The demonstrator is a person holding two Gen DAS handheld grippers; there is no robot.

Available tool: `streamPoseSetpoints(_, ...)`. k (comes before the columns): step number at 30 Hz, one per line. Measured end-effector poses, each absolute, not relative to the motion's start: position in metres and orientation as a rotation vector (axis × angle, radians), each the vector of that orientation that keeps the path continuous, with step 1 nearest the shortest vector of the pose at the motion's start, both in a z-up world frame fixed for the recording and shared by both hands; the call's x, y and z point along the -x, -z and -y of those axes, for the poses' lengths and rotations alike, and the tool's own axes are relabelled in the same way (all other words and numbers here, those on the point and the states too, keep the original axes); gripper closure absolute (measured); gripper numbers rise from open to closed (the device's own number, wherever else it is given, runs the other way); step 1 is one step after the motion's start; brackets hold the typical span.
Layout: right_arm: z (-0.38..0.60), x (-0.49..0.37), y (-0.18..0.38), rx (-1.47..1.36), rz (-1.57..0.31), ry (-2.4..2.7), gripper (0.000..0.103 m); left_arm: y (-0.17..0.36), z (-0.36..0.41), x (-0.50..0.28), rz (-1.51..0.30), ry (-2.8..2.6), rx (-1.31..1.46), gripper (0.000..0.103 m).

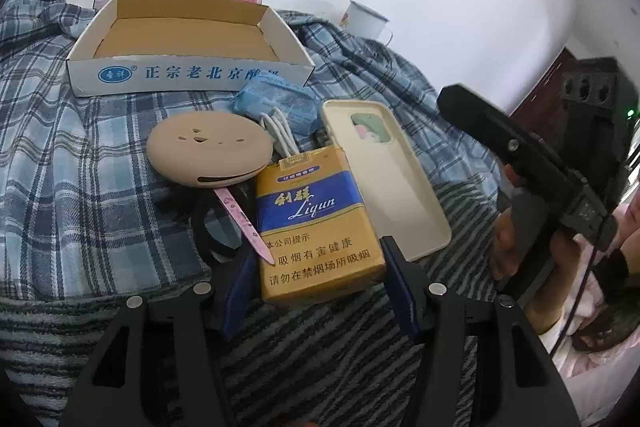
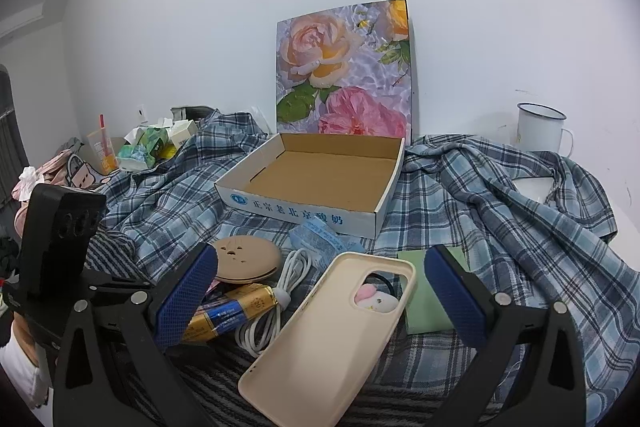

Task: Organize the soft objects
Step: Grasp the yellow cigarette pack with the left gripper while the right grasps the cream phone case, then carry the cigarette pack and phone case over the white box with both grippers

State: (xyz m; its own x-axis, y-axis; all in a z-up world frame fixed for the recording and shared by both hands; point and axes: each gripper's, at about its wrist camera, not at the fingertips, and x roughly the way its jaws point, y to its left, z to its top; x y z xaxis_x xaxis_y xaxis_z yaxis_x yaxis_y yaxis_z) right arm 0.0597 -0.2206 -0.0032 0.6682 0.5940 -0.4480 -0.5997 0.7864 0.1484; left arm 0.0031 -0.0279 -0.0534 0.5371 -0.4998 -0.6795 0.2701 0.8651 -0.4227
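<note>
**Left tool closed on cigarette pack; right tool spread above phone case**

The yellow-and-blue cigarette pack (image 1: 316, 227) is seen between the blue pads of the left tool (image 1: 318, 287), which press against both of its sides near its near end. The right tool (image 2: 320, 291) is held wide apart and empty, with the cream phone case (image 2: 332, 335) lying below and between its fingers, untouched. Around the pack lie a tan round pouch (image 1: 208, 151), a coiled white cable (image 1: 280, 135), a blue tissue packet (image 1: 280, 99) and a pink nail file (image 1: 248, 223). A green pad (image 2: 428, 291) is partly covered by the phone case. Everything rests on a plaid shirt (image 1: 80, 155) spread over striped fabric. The open cardboard box (image 2: 316, 175) stands behind the clutter, with nothing in it. A white enamel mug (image 2: 540, 127) sits by the wall.
</note>
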Motion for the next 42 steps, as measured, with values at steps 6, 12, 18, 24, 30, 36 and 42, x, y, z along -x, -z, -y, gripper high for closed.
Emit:
streamPoseSetpoints(6,0.222,-0.064,0.005,0.006,-0.516,-0.674,0.0,0.048,0.026,-0.001,-0.839,0.476,0.288,0.043)
streamPoseSetpoints(12,0.213,-0.079,0.016,0.032,-0.609,-0.644,0.0,0.041,0.031,0.008,-0.766,0.433,0.223,0.044)
streamPoseSetpoints(18,0.203,-0.093,0.032,0.091,-0.732,-0.571,0.0,0.03,0.031,0.017,-0.697,0.424,0.2,0.046)
streamPoseSetpoints(24,0.185,-0.103,0.051,0.217,-0.863,-0.492,0.0,0.019,0.028,0.035,-0.613,0.356,0.163,0.046)
streamPoseSetpoints(30,0.173,-0.102,0.057,0.31,-0.876,-0.464,0.01,0.012,0.024,0.047,-0.561,0.316,0.128,0.046)
streamPoseSetpoints(36,0.169,-0.099,0.055,0.33,-0.856,-0.451,0.032,0.013,0.019,0.046,-0.567,0.315,0.15,0.046)
streamPoseSetpoints(42,0.176,-0.092,0.042,0.285,-0.788,-0.488,0.079,0.011,0.015,0.045,-0.569,0.297,0.156,0.046)
